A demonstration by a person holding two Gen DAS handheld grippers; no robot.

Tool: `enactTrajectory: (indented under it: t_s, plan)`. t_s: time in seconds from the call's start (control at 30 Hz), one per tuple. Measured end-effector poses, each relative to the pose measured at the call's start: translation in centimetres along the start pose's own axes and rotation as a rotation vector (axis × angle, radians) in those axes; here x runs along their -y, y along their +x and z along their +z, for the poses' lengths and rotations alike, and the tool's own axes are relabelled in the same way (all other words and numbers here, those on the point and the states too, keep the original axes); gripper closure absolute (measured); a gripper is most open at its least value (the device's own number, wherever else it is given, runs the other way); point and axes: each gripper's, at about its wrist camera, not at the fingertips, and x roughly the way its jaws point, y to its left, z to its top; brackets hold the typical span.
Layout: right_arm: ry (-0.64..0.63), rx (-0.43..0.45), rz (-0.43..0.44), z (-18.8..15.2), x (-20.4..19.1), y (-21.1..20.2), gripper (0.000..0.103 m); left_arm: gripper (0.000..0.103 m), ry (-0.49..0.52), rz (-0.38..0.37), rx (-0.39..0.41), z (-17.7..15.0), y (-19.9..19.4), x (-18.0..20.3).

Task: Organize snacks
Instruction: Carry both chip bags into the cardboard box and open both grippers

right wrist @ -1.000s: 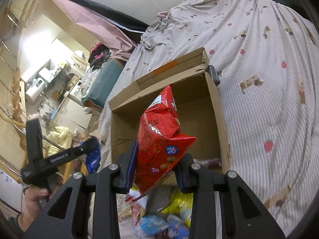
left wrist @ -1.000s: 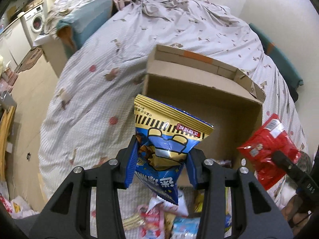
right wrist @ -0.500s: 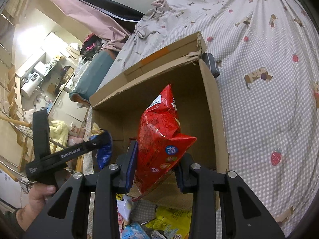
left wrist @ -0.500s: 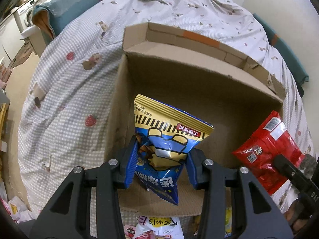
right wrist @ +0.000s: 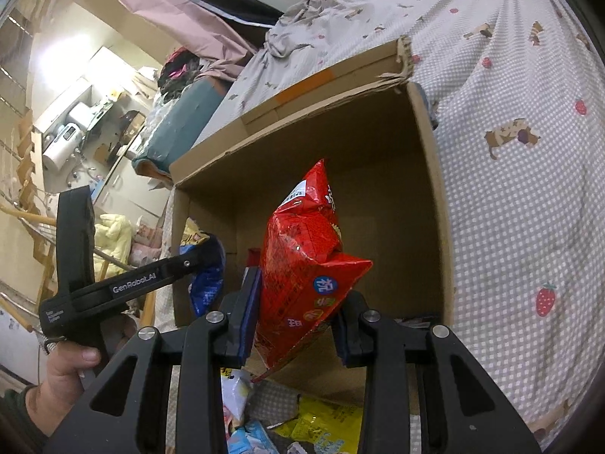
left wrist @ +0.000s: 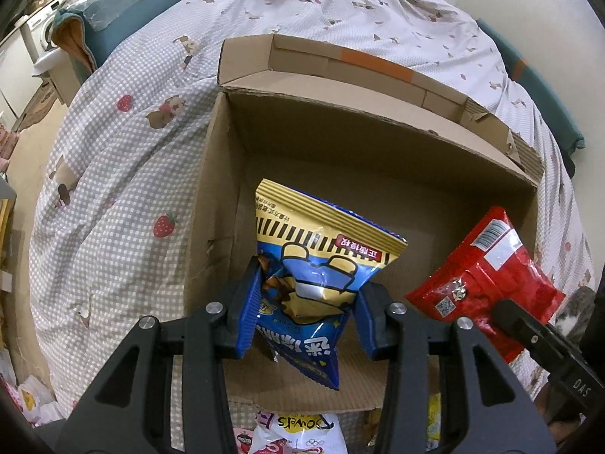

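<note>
My left gripper [left wrist: 306,310] is shut on a blue and yellow snack bag [left wrist: 317,265] and holds it over the open cardboard box [left wrist: 211,189], near its left wall. My right gripper [right wrist: 295,321] is shut on a red snack bag [right wrist: 306,261] and holds it over the same box [right wrist: 435,196], toward its right side. The red bag also shows in the left wrist view [left wrist: 487,283]; the blue bag and left gripper show in the right wrist view [right wrist: 204,276]. The box floor looks bare.
The box lies on a bed with a checked, patterned cover [left wrist: 113,174]. Several loose snack packs lie in front of the box [left wrist: 298,431], also seen in the right wrist view [right wrist: 325,423]. A teal cushion [left wrist: 113,19] is at the bed's far left.
Both grippers have moved forward with their bags, from in front of the box to over its opening. Both stay shut.
</note>
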Motion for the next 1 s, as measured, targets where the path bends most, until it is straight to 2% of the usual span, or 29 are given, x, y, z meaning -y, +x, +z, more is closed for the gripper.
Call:
enactTrajectory:
  t_s: [0.07, 0.1, 0.13, 0.17, 0.2, 0.3, 0.43, 0.7, 1.0]
  plan:
    - [0.0, 0.002, 0.0, 0.0, -0.1, 0.0, 0.061, 0.059, 0.01, 0.005, -0.002, 0.0, 0.0, 0.1]
    - [0.001, 0.002, 0.001, 0.0, -0.1, 0.1, 0.057, 0.051, 0.013, -0.001, -0.007, 0.0, 0.0, 0.1]
    - [0.001, 0.002, 0.002, 0.0, -0.1, 0.0, 0.045, 0.045, 0.011, -0.014, -0.011, 0.0, -0.1, 0.1]
    - [-0.001, 0.009, -0.002, 0.0, -0.1, -0.1, 0.034, 0.034, 0.004, -0.03, -0.008, 0.0, -0.2, 0.0]
    - [-0.009, 0.018, -0.016, 0.1, -0.2, -0.2, 0.032, 0.028, -0.001, -0.039, -0.003, 0.0, -0.3, 0.0]
    - [-0.036, 0.05, -0.035, 0.3, -0.4, -1.0, 0.031, 0.027, -0.004, -0.041, 0.008, -0.1, -0.7, 0.0]
    - [-0.041, 0.086, -0.015, 0.6, -0.4, -2.0, 0.031, 0.027, 0.01, -0.025, 0.015, -0.2, -1.0, 0.1]
    - [-0.03, 0.102, -0.026, 0.5, -0.2, -3.2, 0.031, 0.027, 0.005, -0.025, 0.024, -0.7, -2.0, -0.4]
    - [-0.035, 0.099, -0.052, -0.7, -0.6, -4.7, 0.031, 0.027, 0.016, -0.012, 0.067, -1.9, -5.0, -1.1]
